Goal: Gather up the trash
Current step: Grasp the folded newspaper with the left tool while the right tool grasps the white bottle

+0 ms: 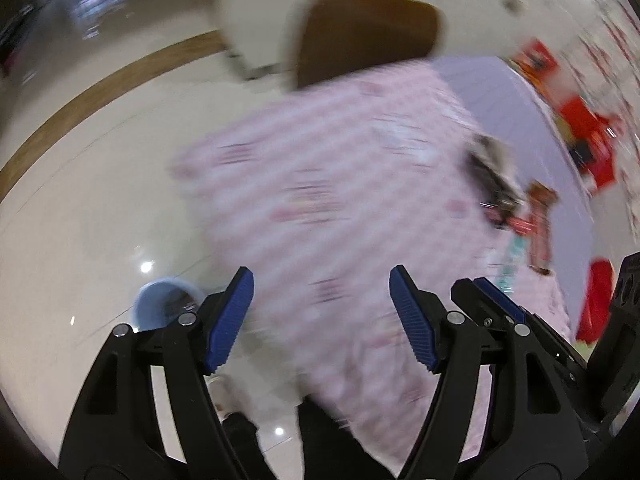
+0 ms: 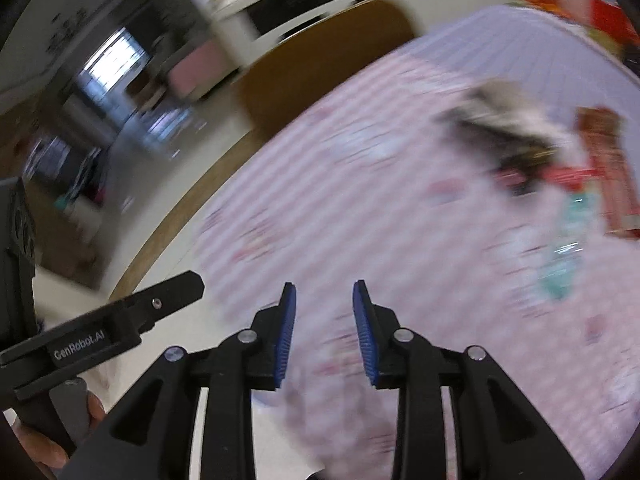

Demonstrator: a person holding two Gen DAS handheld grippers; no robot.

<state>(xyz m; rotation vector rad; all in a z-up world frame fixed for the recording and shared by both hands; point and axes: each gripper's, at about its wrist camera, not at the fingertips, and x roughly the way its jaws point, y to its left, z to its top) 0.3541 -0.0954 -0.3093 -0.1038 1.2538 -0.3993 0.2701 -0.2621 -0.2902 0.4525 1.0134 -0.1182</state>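
Both views are motion-blurred. A table with a pink striped cloth (image 1: 320,184) carries trash at its far right: a dark crumpled wrapper (image 1: 492,172), a brown-red packet (image 1: 540,224) and a teal wrapper (image 1: 510,264). The same wrapper (image 2: 508,128), packet (image 2: 608,168) and teal wrapper (image 2: 564,248) show in the right wrist view. My left gripper (image 1: 322,316) is open and empty above the cloth's near edge. My right gripper (image 2: 325,332) is open and empty over the cloth (image 2: 360,200); it also shows at the right of the left wrist view (image 1: 500,300).
A light blue bin (image 1: 160,308) with dark contents stands on the glossy floor, left of the table. A brown chair back (image 1: 364,36) stands at the table's far side. Red packages (image 1: 588,136) lie along the right wall.
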